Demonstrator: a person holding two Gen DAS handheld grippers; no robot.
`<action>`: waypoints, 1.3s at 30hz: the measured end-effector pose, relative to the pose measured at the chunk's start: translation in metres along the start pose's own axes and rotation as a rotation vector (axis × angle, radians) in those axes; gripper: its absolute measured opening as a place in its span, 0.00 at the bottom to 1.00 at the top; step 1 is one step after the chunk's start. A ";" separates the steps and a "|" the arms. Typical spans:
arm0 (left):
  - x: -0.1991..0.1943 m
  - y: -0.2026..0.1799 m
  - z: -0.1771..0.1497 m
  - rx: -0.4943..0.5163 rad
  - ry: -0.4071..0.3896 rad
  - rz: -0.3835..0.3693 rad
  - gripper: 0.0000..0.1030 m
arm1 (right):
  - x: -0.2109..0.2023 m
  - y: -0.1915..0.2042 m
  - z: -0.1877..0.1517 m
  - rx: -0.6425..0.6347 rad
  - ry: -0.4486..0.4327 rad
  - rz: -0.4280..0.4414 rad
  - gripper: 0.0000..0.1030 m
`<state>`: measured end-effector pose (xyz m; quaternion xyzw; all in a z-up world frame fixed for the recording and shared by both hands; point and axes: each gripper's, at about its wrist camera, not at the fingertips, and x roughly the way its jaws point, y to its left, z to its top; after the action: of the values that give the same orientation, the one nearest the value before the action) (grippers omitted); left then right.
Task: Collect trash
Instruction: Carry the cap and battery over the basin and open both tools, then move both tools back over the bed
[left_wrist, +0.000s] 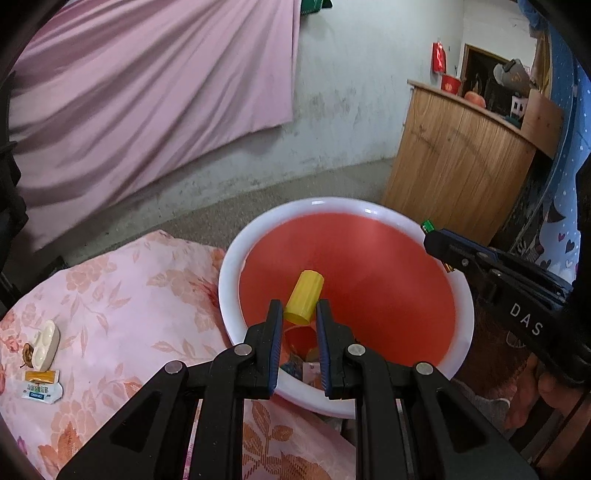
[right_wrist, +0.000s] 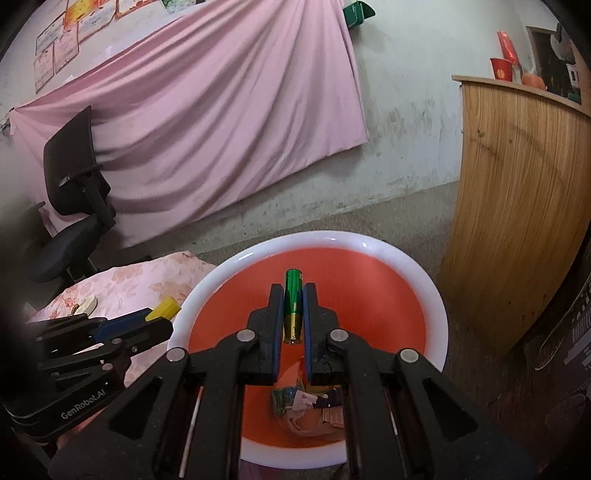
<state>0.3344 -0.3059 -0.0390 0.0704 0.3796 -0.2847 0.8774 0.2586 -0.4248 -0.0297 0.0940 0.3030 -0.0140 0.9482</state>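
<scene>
My left gripper (left_wrist: 298, 308) is shut on a yellow plastic cap (left_wrist: 303, 297) and holds it over the red bin with a white rim (left_wrist: 229, 258). My right gripper (right_wrist: 293, 291) is shut on a green and gold battery (right_wrist: 293, 301), also over the bin (right_wrist: 436, 295). Scraps of trash (right_wrist: 306, 402) lie at the bin's bottom. The right gripper with the battery tip (left_wrist: 427, 225) shows at the right of the left wrist view; the left gripper with the cap (right_wrist: 164, 308) shows at the left of the right wrist view.
A floral pink cloth (left_wrist: 122, 295) covers the surface left of the bin, with a white tray piece (left_wrist: 45, 345), a brown scrap (left_wrist: 27, 354) and a small sachet (left_wrist: 40, 386) on it. A wooden cabinet (right_wrist: 517, 206) stands right, an office chair (right_wrist: 74, 192) left, a pink sheet (right_wrist: 207, 110) behind.
</scene>
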 end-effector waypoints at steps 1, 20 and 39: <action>0.001 0.000 0.000 -0.001 0.008 0.002 0.14 | 0.001 0.000 0.000 0.002 0.004 0.000 0.32; -0.010 0.022 -0.001 -0.079 0.004 0.016 0.30 | 0.006 -0.007 0.002 0.028 0.025 -0.003 0.58; -0.105 0.082 -0.013 -0.247 -0.298 0.196 0.99 | -0.028 0.022 0.014 0.046 -0.219 0.056 1.00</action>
<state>0.3138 -0.1872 0.0183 -0.0441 0.2688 -0.1567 0.9493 0.2462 -0.4065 0.0016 0.1221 0.1945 -0.0046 0.9733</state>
